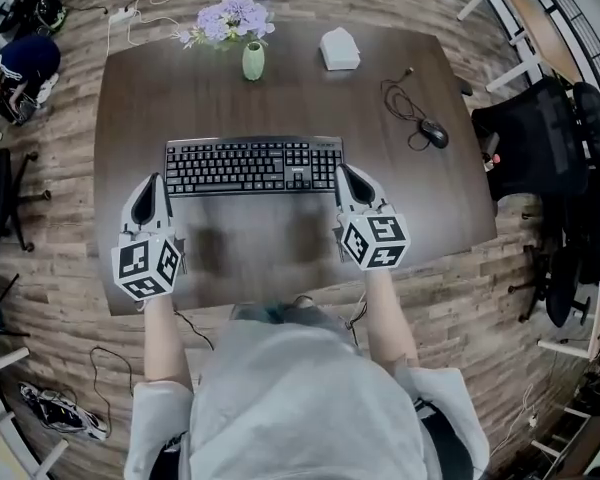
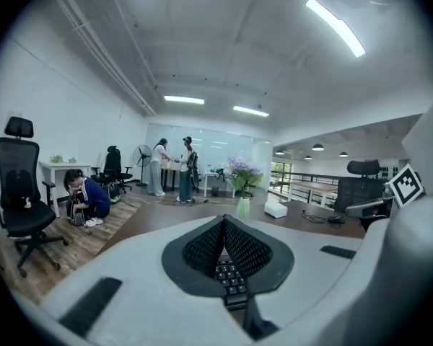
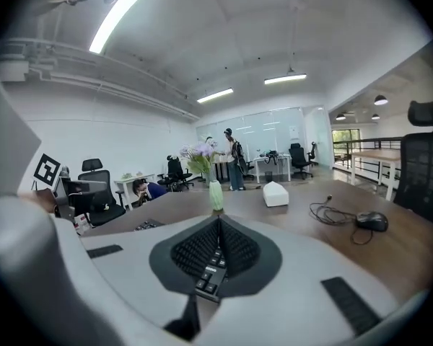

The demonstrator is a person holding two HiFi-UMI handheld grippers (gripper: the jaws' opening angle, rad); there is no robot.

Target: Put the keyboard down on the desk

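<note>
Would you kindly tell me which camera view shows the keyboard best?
The head view: the whole keyboard shows from above. Each gripper view shows only one end of it, pinched between closed jaws.

One tabletop (image 1: 130, 108); one keyboard (image 1: 253, 165), centre of head view; two tongs at its ends, left tongs (image 1: 158, 180) and right tongs (image 1: 346, 174); one vase (image 1: 252, 61), one white box (image 1: 339, 49), top centre; one mouse (image 1: 434, 133), right; three people, left background of left gripper view: crouching person (image 2: 86, 199), standing pair (image 2: 185, 166).
</note>
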